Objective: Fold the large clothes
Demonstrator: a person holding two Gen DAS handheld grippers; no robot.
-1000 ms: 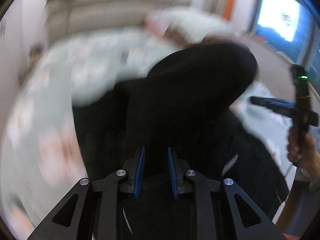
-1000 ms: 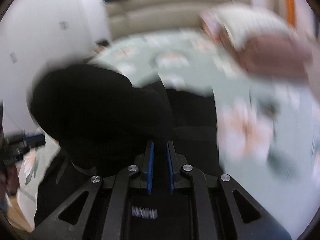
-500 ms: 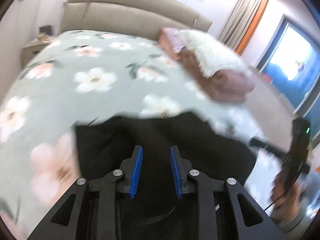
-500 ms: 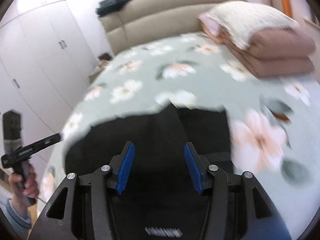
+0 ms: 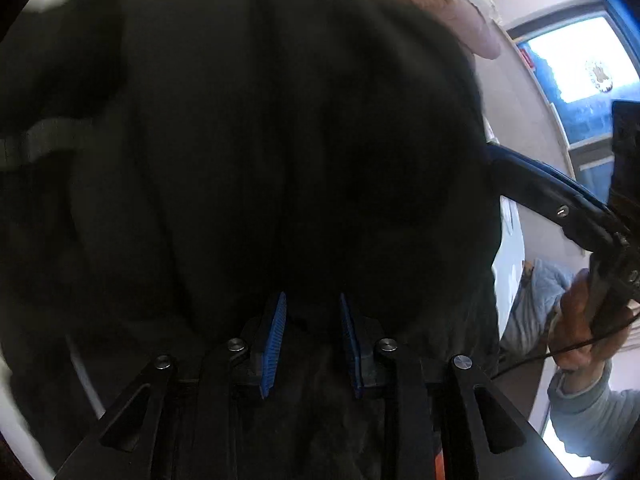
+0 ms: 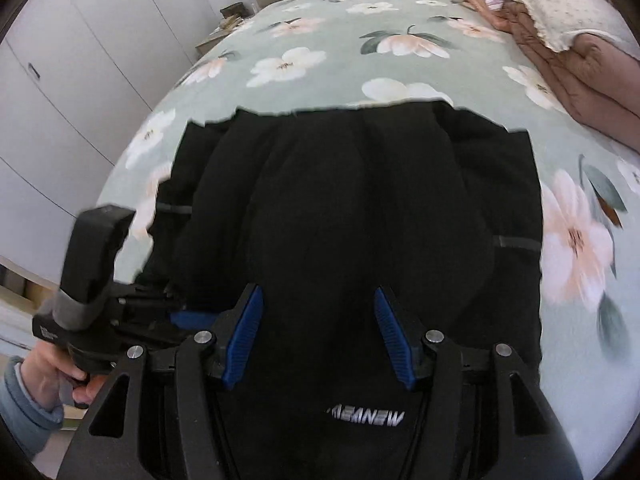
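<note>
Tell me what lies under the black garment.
The black garment lies on the floral bedsheet, which shows around its far and right edges. Whatever else sits beneath the cloth is covered.

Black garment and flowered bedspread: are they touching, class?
Touching. The right wrist view shows the black garment lying flat on the flowered bedspread, its far edge resting directly on it.

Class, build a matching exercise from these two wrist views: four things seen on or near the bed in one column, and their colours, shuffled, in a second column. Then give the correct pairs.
Things:
1. garment
2. bedsheet
3. folded quilt
4. wardrobe doors

Colours:
A. white
B. dusty pink
C. black
D. pale green with flowers

Pairs: 1-C, 2-D, 3-B, 4-A
</note>
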